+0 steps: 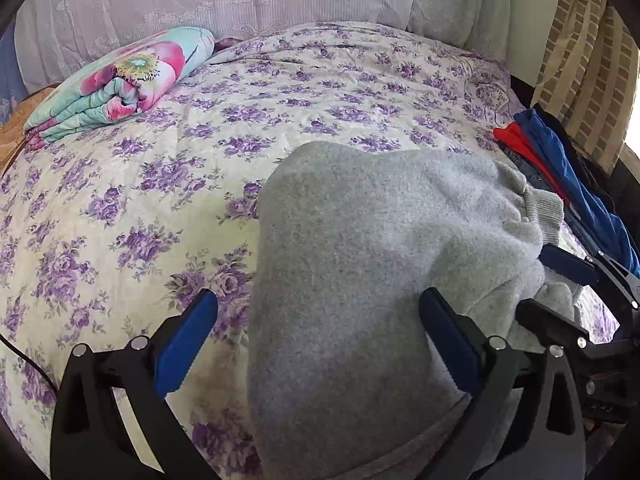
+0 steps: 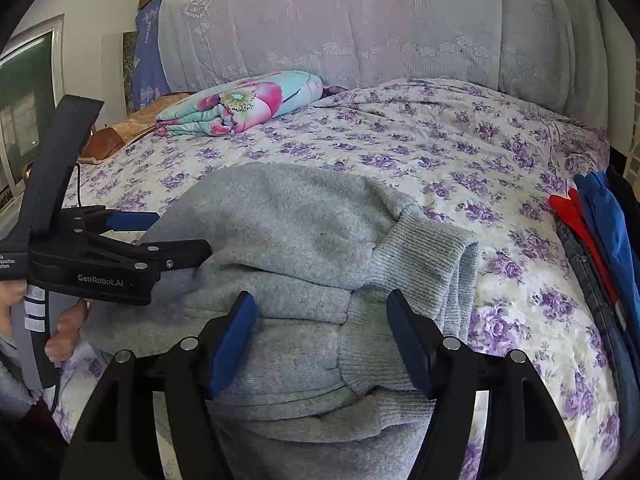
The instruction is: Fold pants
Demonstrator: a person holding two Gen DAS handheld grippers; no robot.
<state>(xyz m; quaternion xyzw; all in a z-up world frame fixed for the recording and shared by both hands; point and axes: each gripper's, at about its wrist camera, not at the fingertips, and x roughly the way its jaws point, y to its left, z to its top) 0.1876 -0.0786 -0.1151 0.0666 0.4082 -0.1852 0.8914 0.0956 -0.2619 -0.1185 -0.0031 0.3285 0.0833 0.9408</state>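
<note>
Grey fleece pants lie folded over in a thick bundle on the floral bedspread. In the right wrist view the pants show a ribbed cuff on the right side of the pile. My left gripper is open, its jaws straddling the left edge of the bundle; it also shows from the side in the right wrist view. My right gripper is open over the near ribbed part of the pants; in the left wrist view it stands at the bundle's right end.
A folded turquoise and pink floral quilt lies at the far left of the bed. Red, blue and denim clothes are stacked along the right edge. A lace-covered headboard stands behind.
</note>
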